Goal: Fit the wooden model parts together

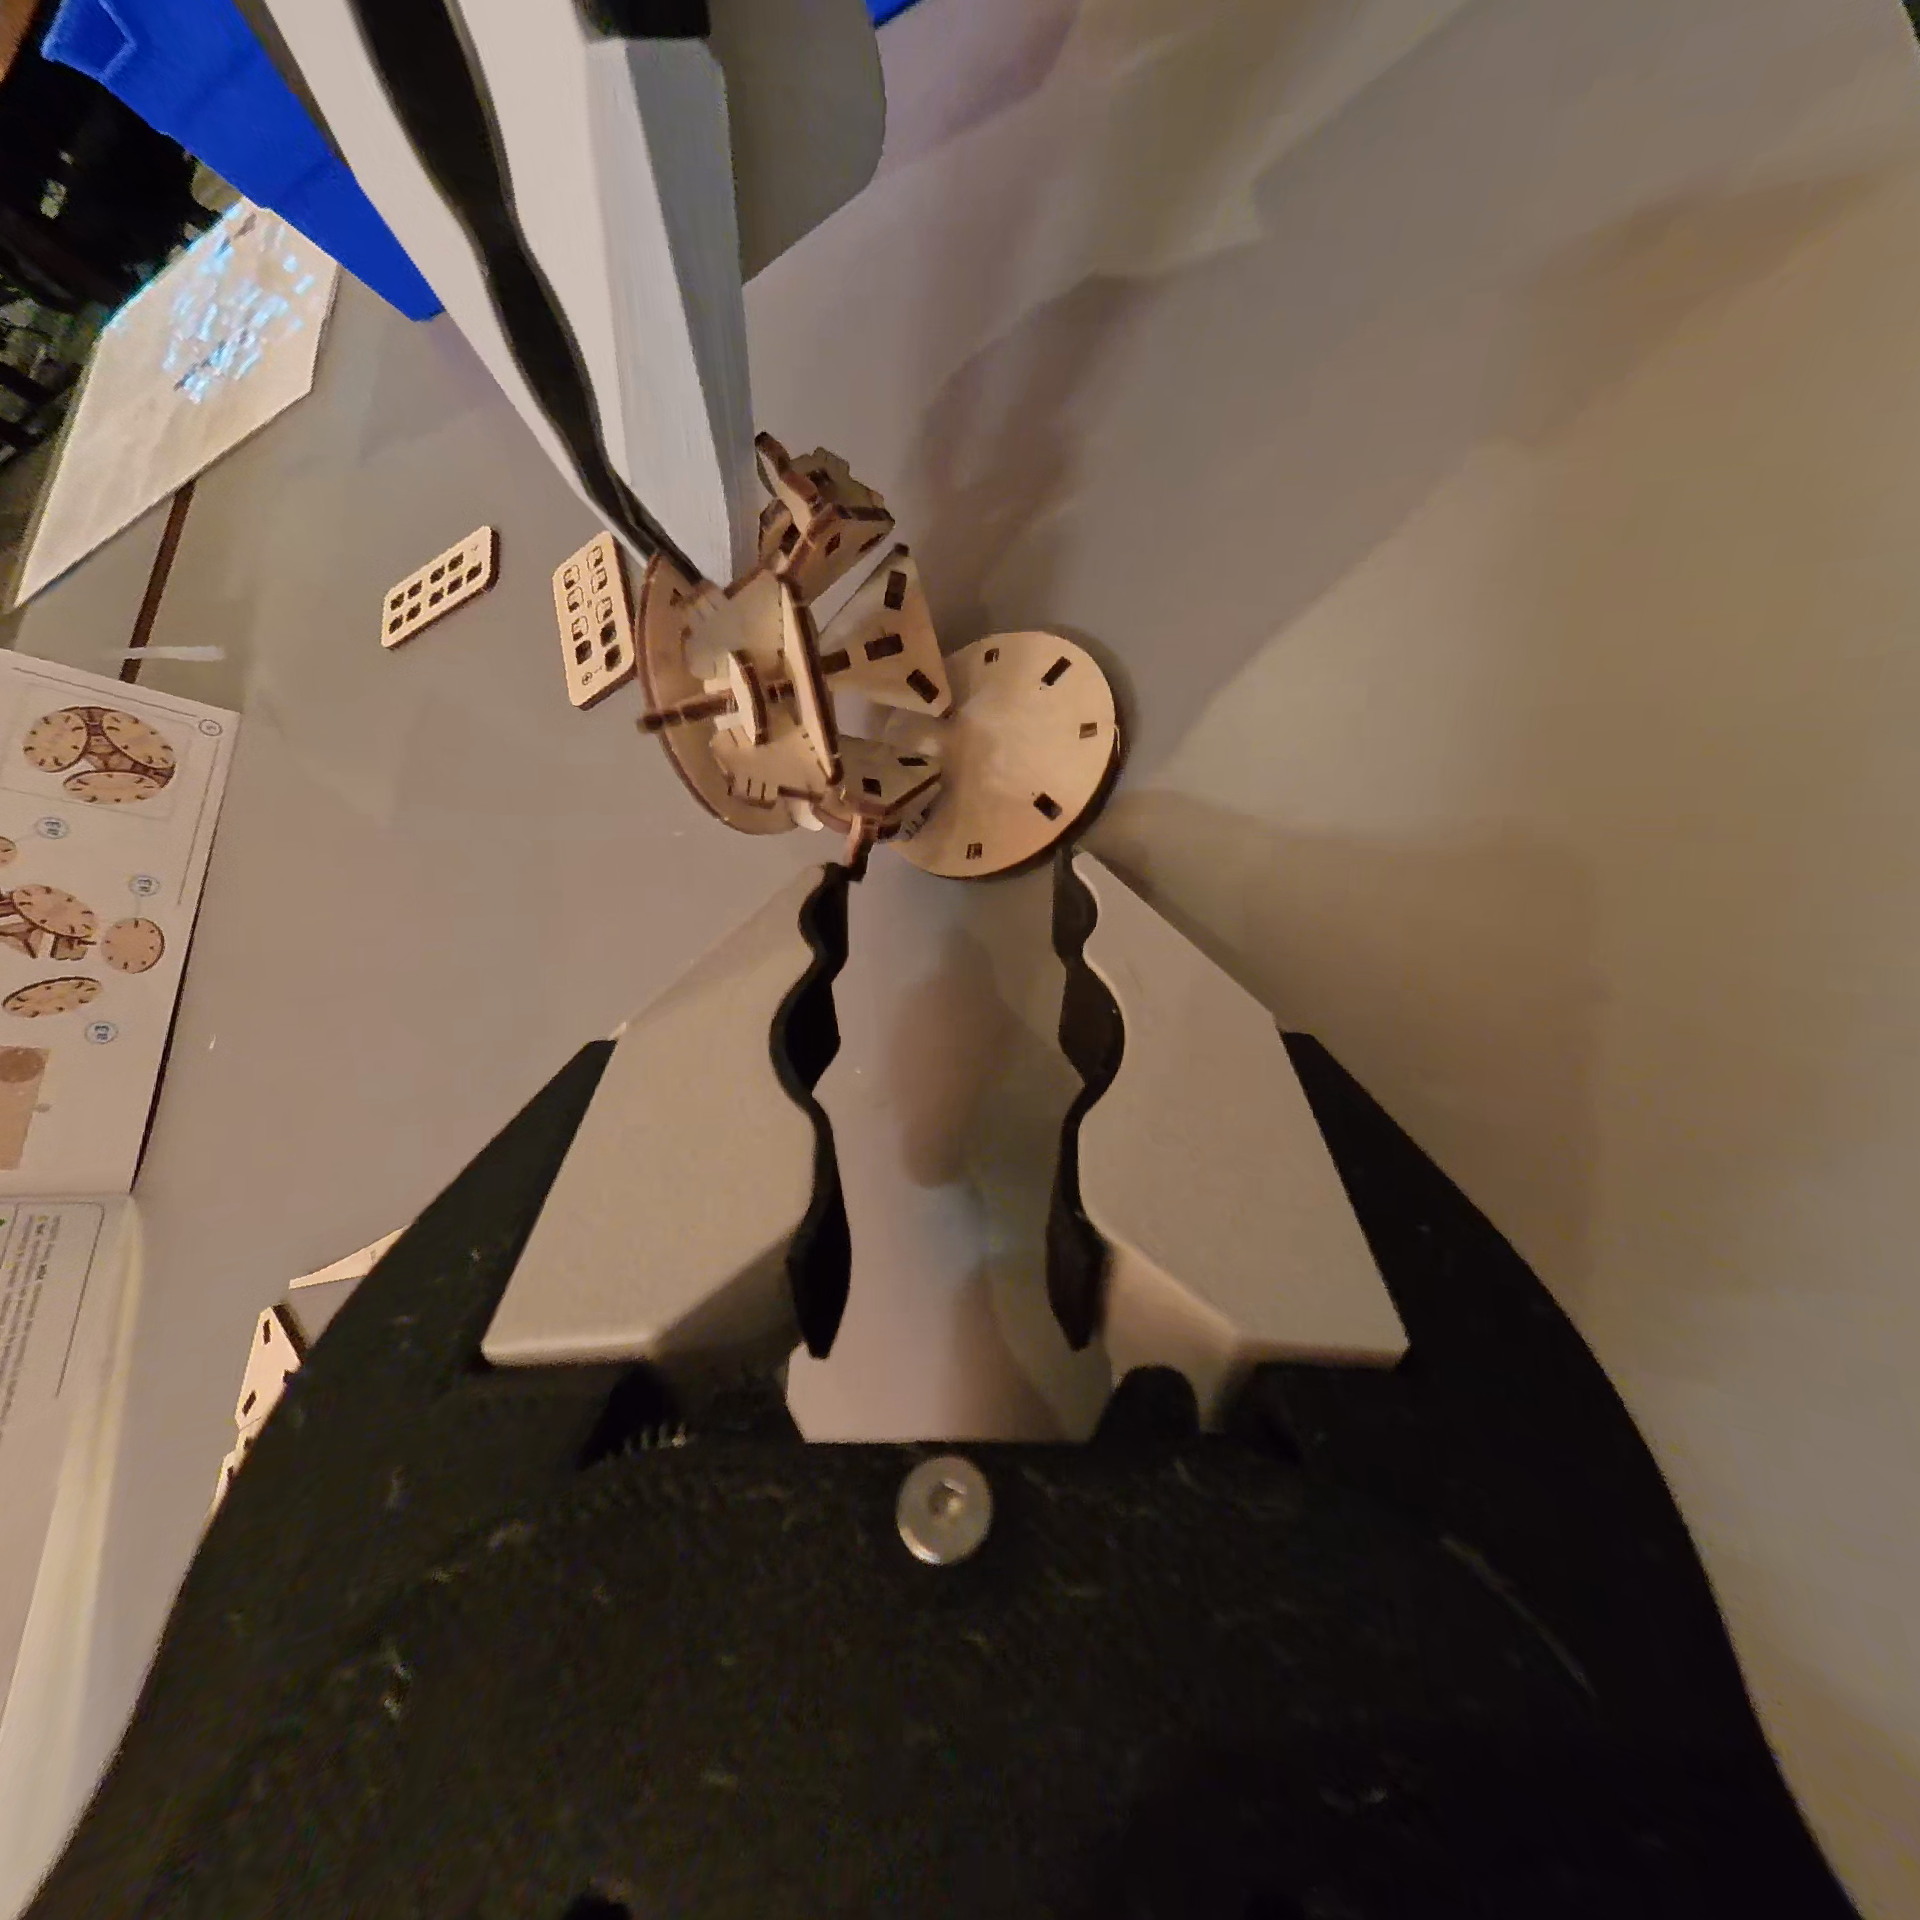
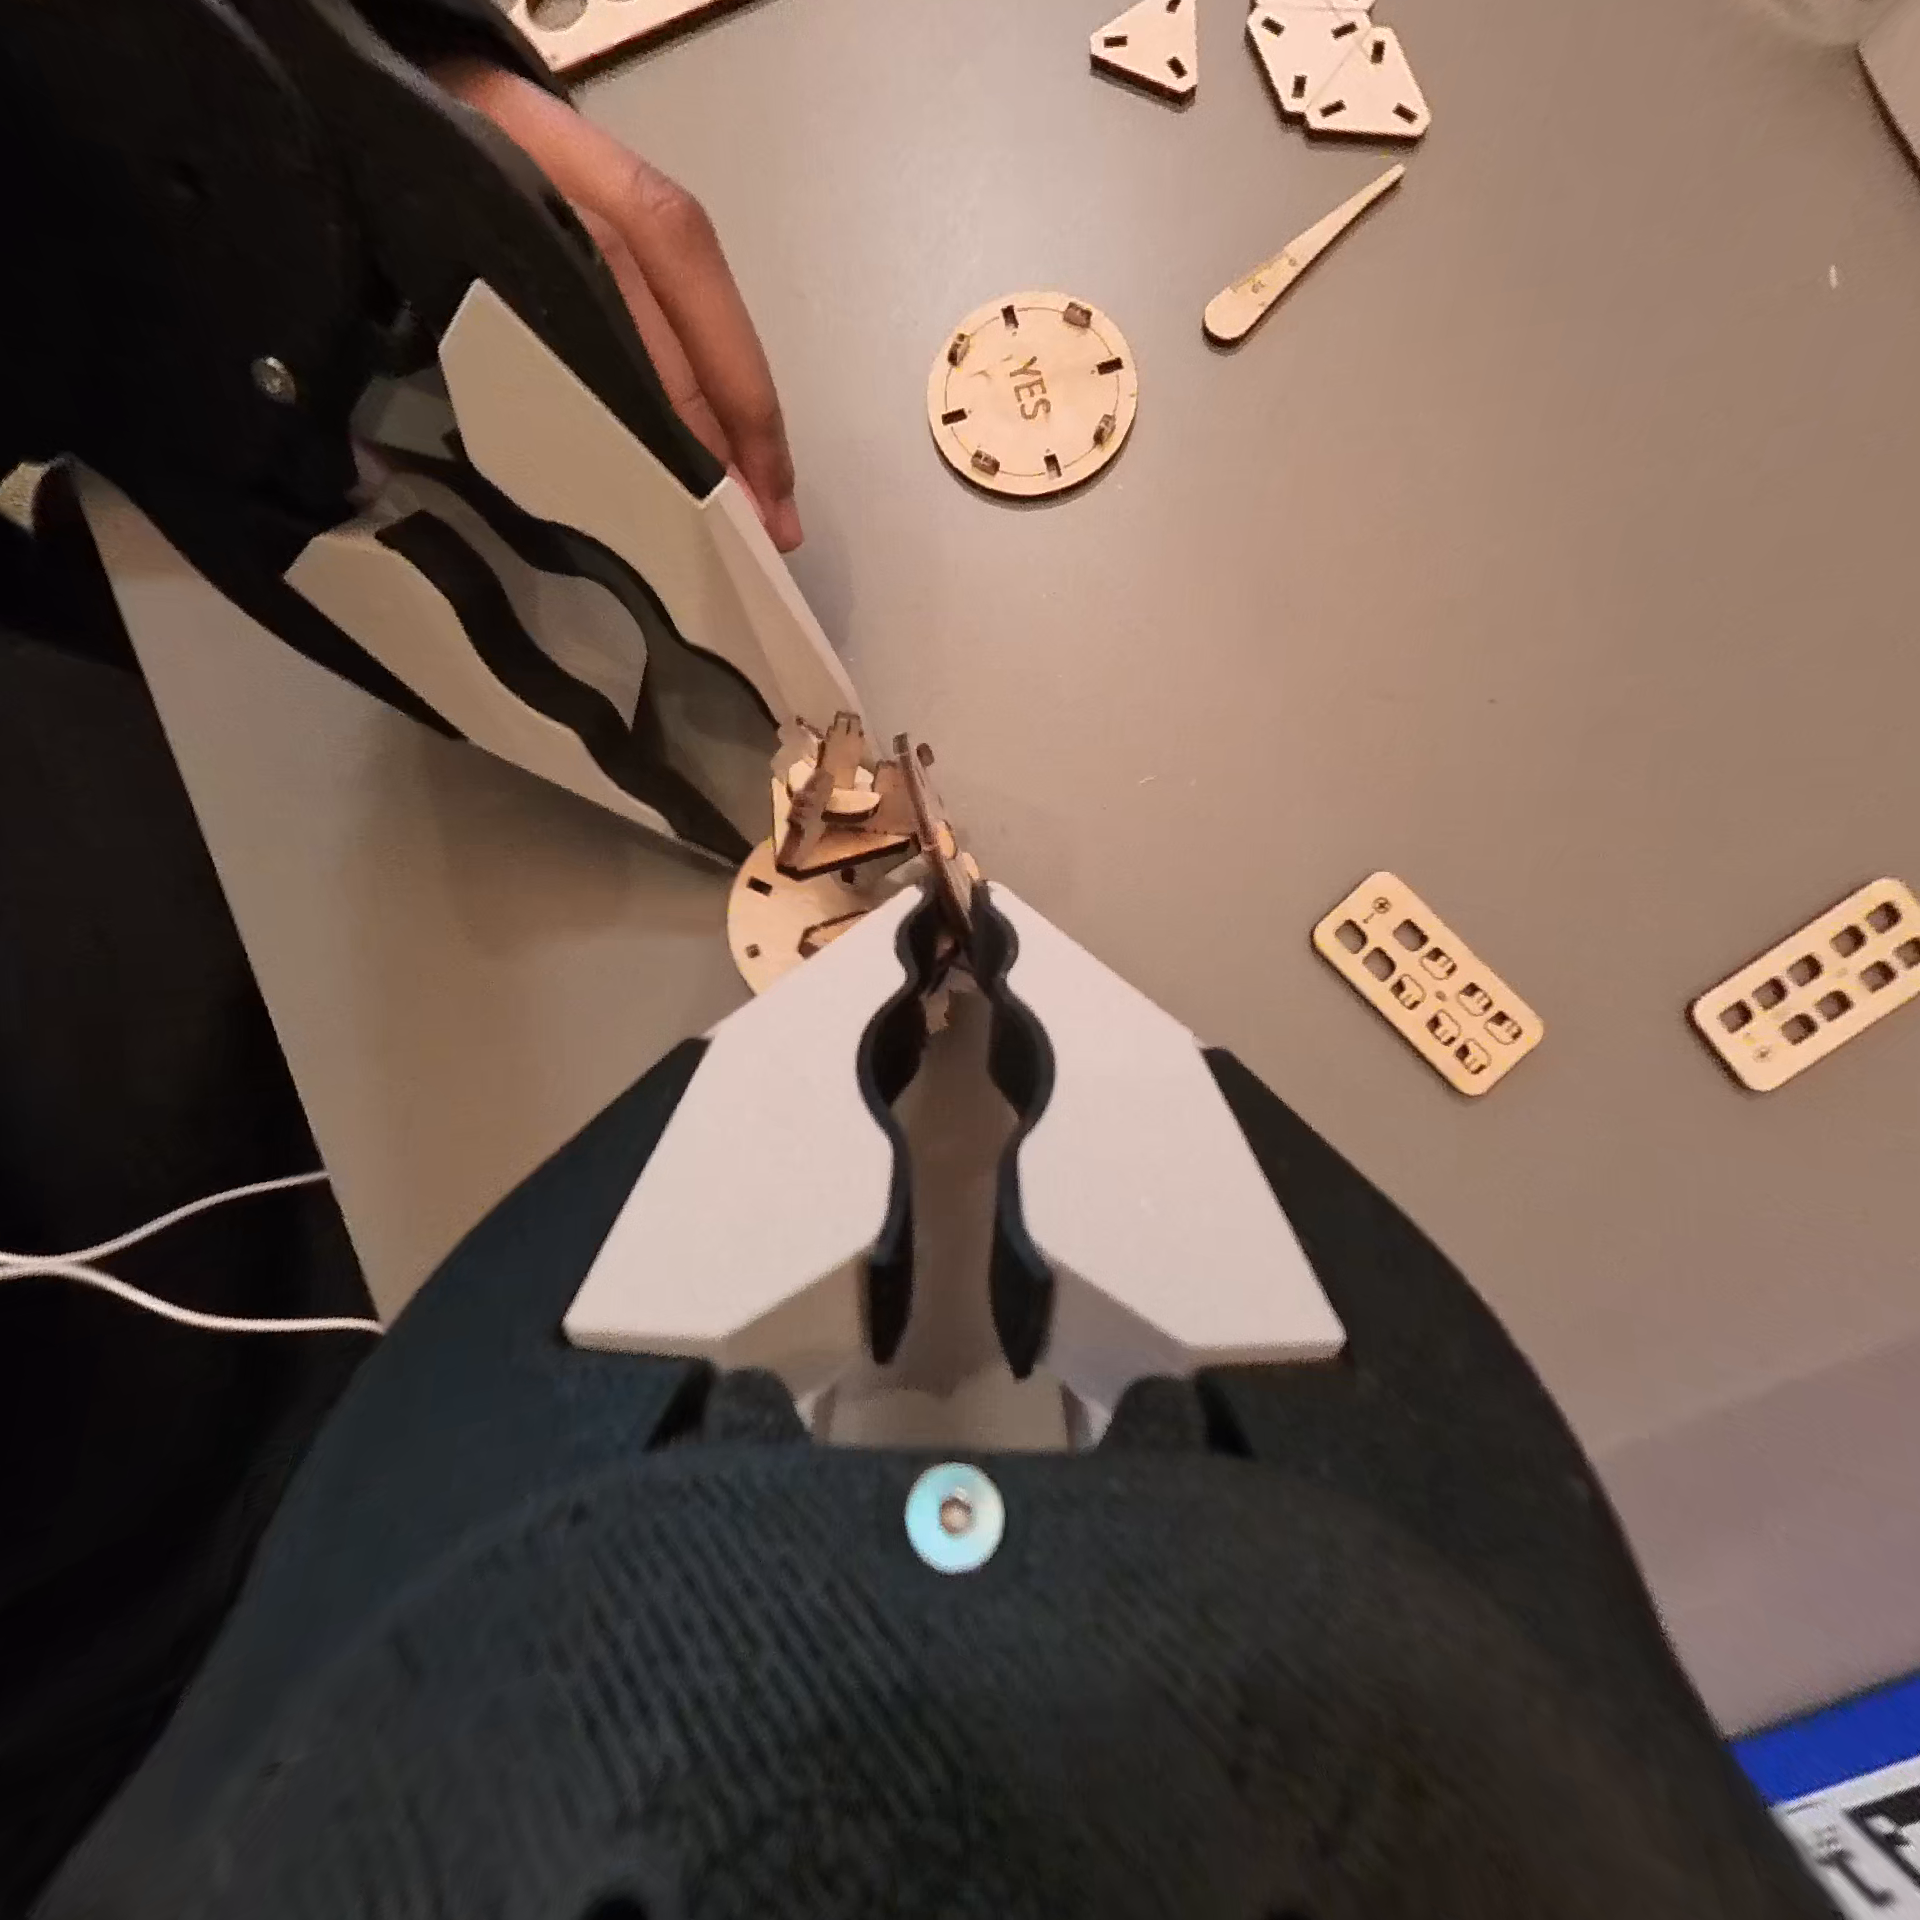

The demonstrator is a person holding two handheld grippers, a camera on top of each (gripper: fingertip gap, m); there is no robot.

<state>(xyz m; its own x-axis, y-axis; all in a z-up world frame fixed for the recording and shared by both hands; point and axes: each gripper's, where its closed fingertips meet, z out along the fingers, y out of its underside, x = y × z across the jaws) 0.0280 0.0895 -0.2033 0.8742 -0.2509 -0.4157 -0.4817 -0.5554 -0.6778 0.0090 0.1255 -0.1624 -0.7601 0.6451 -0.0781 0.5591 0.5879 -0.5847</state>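
A small wooden model stands on the grey table (image 1: 416, 935). It has a flat round base disc (image 1: 1029, 738), triangular slotted panels (image 1: 894, 634) and an upright round disc (image 1: 727, 686). My right gripper (image 2: 951, 909) is shut on the rim of the upright disc (image 2: 930, 821). In the left wrist view it reaches in from the upper left (image 1: 675, 566). My left gripper (image 1: 956, 868) is open, with its tips just short of the base disc. Nothing lies between its pads. In the right wrist view its fingers (image 2: 644, 488) stand spread beside the model, above the base disc (image 2: 774, 920).
A loose wooden disc (image 2: 1029, 400), two slotted rectangular plates (image 2: 1429, 982) (image 2: 1813, 982), triangular pieces (image 2: 1148, 52) and a tapered stick (image 2: 1304, 255) lie on the table. An instruction sheet (image 1: 94, 883) lies at the left. A blue bin (image 1: 260, 135) stands behind. A hand (image 2: 696, 312) holds the left gripper. About 6 cm separates my left fingertips from my right.
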